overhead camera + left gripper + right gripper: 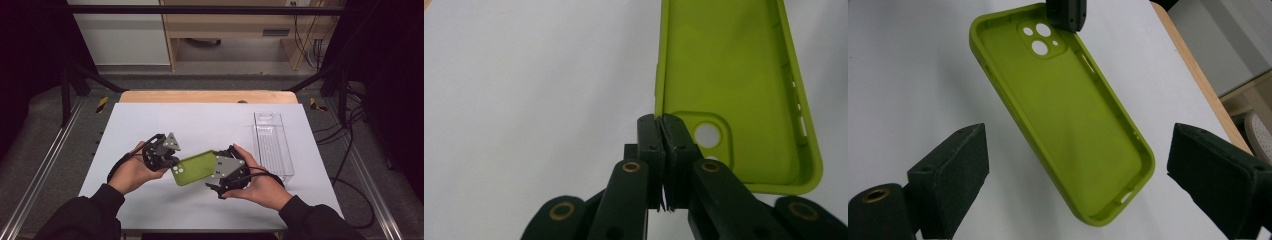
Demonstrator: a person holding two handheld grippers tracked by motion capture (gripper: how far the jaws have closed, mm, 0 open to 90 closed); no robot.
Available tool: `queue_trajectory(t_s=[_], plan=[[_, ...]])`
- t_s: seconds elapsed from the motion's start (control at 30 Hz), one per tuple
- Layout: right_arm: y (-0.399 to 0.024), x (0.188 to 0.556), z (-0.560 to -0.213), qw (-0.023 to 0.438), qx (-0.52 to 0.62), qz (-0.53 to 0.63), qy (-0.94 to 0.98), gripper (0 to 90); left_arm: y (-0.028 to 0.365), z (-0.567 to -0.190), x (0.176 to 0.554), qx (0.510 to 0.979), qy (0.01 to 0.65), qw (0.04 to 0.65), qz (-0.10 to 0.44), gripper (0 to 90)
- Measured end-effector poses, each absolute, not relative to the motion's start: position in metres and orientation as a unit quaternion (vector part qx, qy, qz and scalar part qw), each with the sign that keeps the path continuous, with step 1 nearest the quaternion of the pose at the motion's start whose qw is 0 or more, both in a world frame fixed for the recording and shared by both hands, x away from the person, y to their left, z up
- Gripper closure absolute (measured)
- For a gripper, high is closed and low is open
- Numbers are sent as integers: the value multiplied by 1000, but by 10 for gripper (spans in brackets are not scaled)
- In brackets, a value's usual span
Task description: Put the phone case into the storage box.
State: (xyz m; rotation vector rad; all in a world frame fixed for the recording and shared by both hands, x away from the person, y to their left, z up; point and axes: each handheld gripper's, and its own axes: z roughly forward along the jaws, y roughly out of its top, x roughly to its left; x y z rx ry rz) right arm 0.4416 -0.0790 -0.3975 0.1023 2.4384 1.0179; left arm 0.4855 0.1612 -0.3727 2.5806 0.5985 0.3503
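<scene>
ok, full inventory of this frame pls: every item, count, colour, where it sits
phone case: 1, lime green, held up over the table's near middle, camera-cutout end pinched at its rim by the left gripper
clear plastic tray: 1, transparent, right side of the table, empty as far as it shows
table: 1, white top with a wooden far edge
cabinet: 1, light wood, on the floor beyond the table
cables: several, black, on the floor to the right
left gripper: 1, black, shut on the phone case's edge
right gripper: 1, black, jaws open on either side of the case's near end, not touching it
hands: 2, in dark sleeves, one on each gripper
</scene>
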Motion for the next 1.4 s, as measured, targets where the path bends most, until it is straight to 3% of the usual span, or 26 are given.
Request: queue_trajectory(t_s=[0.4, 1.17, 1.4], plan=[[-63, 440, -396, 240, 7, 364, 900, 164, 156, -369, 483, 942, 212, 226, 128, 879], [-40, 432, -406, 200, -78, 335, 918, 614, 153, -370, 481, 948, 201, 211, 131, 878], [-37, 433, -407, 192, -95, 321, 922, 686, 153, -369, 481, 949, 197, 208, 131, 878]])
